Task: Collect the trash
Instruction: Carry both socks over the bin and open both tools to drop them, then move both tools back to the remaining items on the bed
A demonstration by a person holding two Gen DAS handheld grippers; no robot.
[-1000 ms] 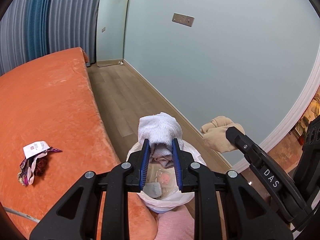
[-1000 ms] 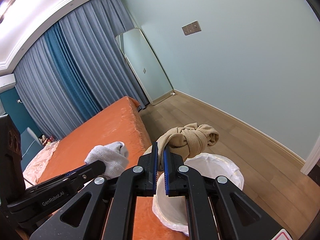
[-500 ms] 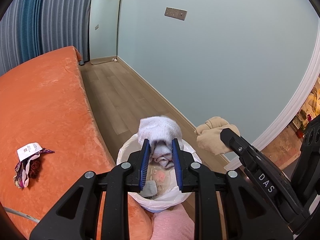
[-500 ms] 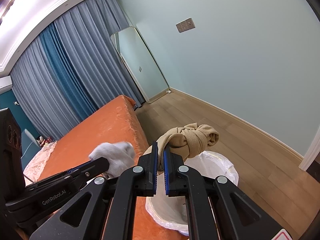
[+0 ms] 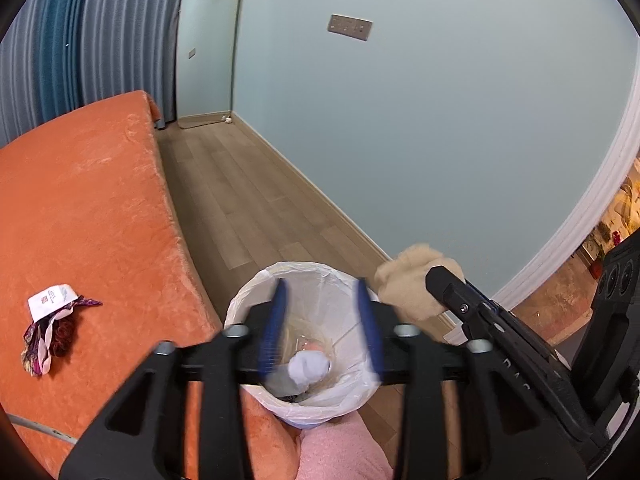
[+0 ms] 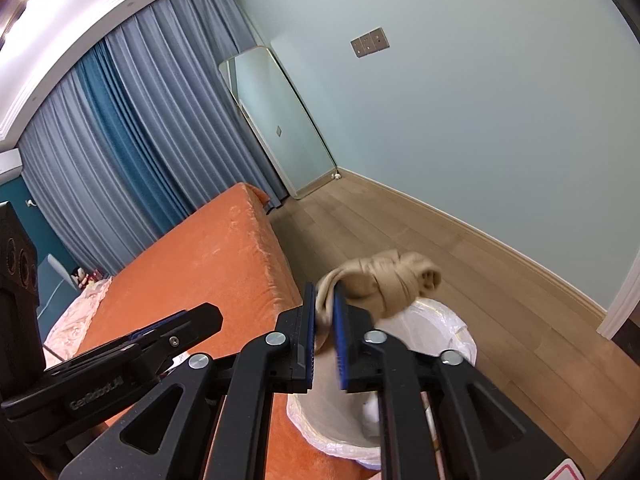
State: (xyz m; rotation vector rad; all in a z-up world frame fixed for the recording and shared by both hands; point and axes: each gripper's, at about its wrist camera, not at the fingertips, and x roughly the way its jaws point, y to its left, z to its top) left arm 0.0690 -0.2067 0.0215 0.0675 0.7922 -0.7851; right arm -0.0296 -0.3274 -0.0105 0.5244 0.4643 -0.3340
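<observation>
My left hand-held gripper (image 5: 322, 326) is opening, nothing between its jaws | white sock (image 5: 309, 366) lies below it in the trash bin (image 5: 256, 300) | my right hand-held gripper (image 6: 325, 322) is opening, tan sock ball (image 6: 394, 282) between its jaws, above the bin.

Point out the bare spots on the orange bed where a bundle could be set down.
The orange bed is bare from the crumpled wrapper back to the curtain. Crowded: the near corner, where the lined trash bin and both grippers meet.
</observation>
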